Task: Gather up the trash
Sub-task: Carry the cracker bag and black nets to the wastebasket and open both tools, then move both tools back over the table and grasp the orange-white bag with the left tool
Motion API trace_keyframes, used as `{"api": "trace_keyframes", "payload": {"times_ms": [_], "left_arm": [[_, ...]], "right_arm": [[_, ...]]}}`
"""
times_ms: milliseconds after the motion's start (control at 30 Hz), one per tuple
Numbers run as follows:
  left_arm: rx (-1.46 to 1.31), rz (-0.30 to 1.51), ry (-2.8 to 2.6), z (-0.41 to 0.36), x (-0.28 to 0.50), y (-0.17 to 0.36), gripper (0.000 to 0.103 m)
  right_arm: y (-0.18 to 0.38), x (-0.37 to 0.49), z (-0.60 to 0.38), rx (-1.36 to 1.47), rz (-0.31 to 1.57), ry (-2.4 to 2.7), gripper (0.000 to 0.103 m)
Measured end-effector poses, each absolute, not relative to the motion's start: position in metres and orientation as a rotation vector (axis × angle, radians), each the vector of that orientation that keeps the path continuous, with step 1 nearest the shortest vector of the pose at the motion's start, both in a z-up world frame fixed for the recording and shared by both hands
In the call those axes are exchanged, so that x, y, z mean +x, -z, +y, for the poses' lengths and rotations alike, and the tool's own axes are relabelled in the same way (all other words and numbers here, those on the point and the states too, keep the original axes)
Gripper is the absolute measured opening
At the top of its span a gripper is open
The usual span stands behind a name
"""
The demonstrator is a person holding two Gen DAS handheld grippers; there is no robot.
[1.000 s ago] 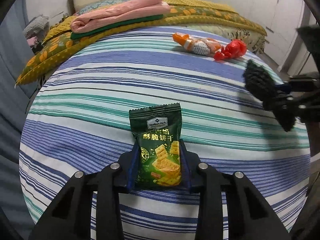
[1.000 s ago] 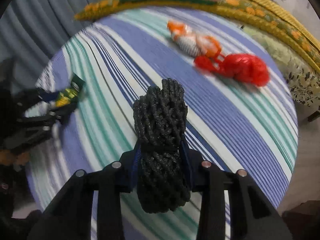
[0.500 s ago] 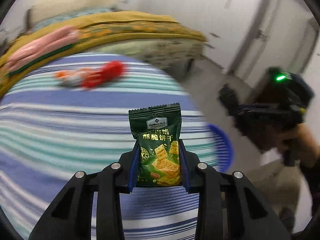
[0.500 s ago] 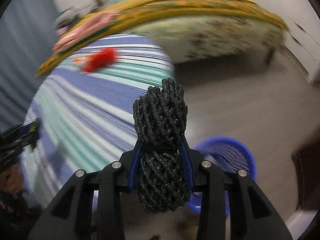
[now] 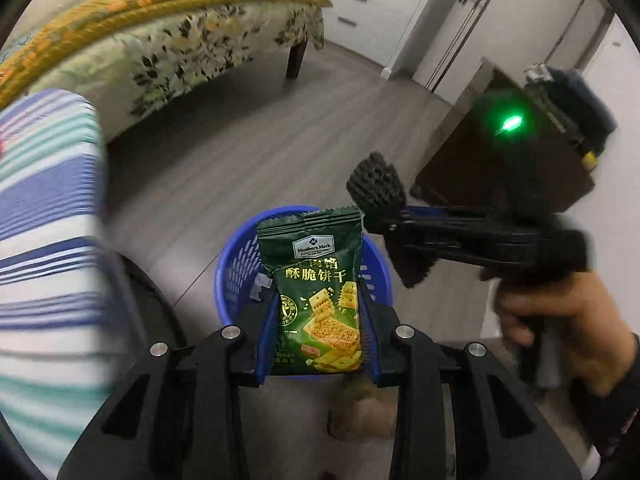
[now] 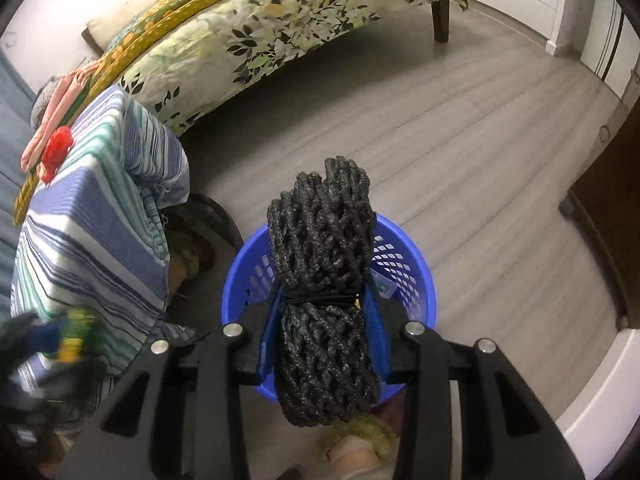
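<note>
Gripping a green foil cracker packet (image 5: 316,296) upright, the left gripper (image 5: 318,340) has its fingers (image 5: 266,344) closed flat against both sides of it. Directly beyond and below the fingers stands a round blue plastic slotted basket (image 5: 234,276) on the grey wood-look floor (image 5: 256,144). The right gripper (image 6: 324,340) pinches a black foam net bundle (image 6: 324,280) tightly, with the same basket (image 6: 416,280) just past its fingers (image 6: 376,336). Off to their left, a striped blue-and-green bedsheet (image 6: 92,216) carries a red crumpled scrap (image 6: 58,148).
</note>
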State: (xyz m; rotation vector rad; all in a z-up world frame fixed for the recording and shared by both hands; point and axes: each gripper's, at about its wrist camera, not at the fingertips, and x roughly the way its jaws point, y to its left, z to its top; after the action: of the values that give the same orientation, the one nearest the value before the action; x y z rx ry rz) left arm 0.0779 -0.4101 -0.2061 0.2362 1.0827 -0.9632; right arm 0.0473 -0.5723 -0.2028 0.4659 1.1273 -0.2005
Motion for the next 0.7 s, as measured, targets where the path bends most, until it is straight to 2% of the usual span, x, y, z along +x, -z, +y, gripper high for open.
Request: {"api": "trace_keyframes", "payload": {"times_ms": [33, 67, 100, 133, 200, 267, 433, 567, 700], "left_arm": [[0.237, 1.087, 0.962, -0.415, 0.081, 0.213, 0.039], [0.241, 1.095, 0.959, -0.422, 0.084, 0.224, 0.050], [0.249, 1.100, 0.948, -0.426, 0.087, 0.231, 0.056], [0.261, 1.102, 0.928, -0.430, 0.090, 0.238, 0.060], [0.270, 1.107, 0.907, -0.432, 0.094, 0.240, 0.061], [0.242, 1.084, 0.917, -0.425, 0.092, 0.228, 0.070], [0.202, 0.963, 0.951, -0.378, 0.079, 0.173, 0.082], [0.205, 0.876, 0.874, -0.314, 0.075, 0.145, 0.090], [0.216, 0.863, 0.721, -0.240, 0.094, 0.145, 0.091]], "right_arm": [[0.203, 0.047, -0.576, 0.469, 1.127, 0.195, 0.045], [0.206, 0.047, -0.579, 0.473, 1.126, 0.207, 0.058], [0.208, 0.046, -0.582, 0.479, 1.126, 0.218, 0.068], [0.210, 0.045, -0.586, 0.493, 1.125, 0.229, 0.070], [0.208, 0.041, -0.590, 0.504, 1.114, 0.246, 0.071], [0.201, 0.039, -0.592, 0.485, 1.089, 0.274, 0.076], [0.188, 0.035, -0.583, 0.451, 1.017, 0.332, 0.088], [0.175, 0.035, -0.558, 0.367, 0.959, 0.327, 0.088], [0.152, 0.044, -0.505, 0.185, 0.891, 0.267, 0.088]]}}
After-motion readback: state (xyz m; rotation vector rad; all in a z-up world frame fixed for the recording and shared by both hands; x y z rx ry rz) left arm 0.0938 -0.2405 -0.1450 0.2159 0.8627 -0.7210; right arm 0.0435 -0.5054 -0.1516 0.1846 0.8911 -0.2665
